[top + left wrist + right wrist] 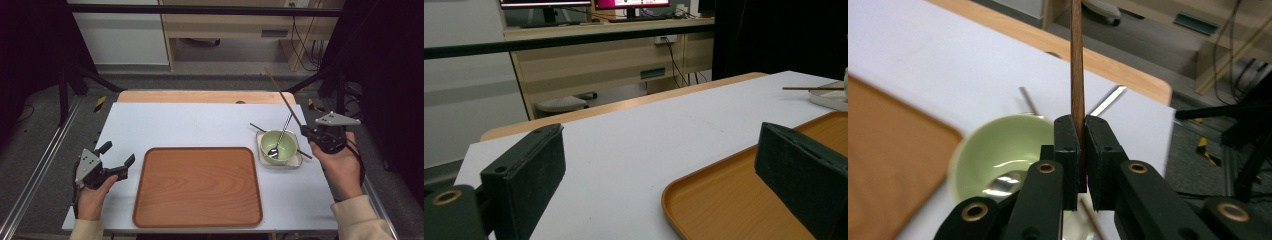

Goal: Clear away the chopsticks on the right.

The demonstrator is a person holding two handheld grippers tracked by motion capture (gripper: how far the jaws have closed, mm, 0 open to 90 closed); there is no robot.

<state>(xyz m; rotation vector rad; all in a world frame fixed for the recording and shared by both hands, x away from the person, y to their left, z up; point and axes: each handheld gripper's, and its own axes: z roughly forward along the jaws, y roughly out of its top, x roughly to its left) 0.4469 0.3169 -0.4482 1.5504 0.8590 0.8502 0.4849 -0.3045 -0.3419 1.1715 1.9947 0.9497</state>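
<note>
Listing from the near edge outward, as I see it from my station. Left gripper [119, 155]: held in a hand at the table's near left corner, jaws standing wide apart, nothing between them; in the left gripper view the two black pads frame bare table and the tray's near corner. Tray [197, 186]: orange-brown wood, rounded corners, lying flat on the white table [190, 122] just right of that gripper, with nothing on it. Right hand [342, 167]: at the table's right edge, palm up under its gripper. Right gripper [306, 132]: I have it raised beside the bowl, jaws pinched narrow on a chopstick [283, 97]; in the right gripper view the brown stick runs straight up from between the pads. In the high view the chopstick slants from the gripper up and to the left, its far end well above the table's back edge. Bowl [286, 140]: pale green, sitting on a small cream square dish [296, 162] just left of the right gripper. Spoon [280, 140]: metal, its scoop resting inside the bowl, its handle leaning up over the far rim. Second chopstick [257, 127]: lying across the dish behind the bowl, one end poking out at the left, the other at the right. Beyond the table: a wooden strip along the far edge, then a desk with hanging cables.
</note>
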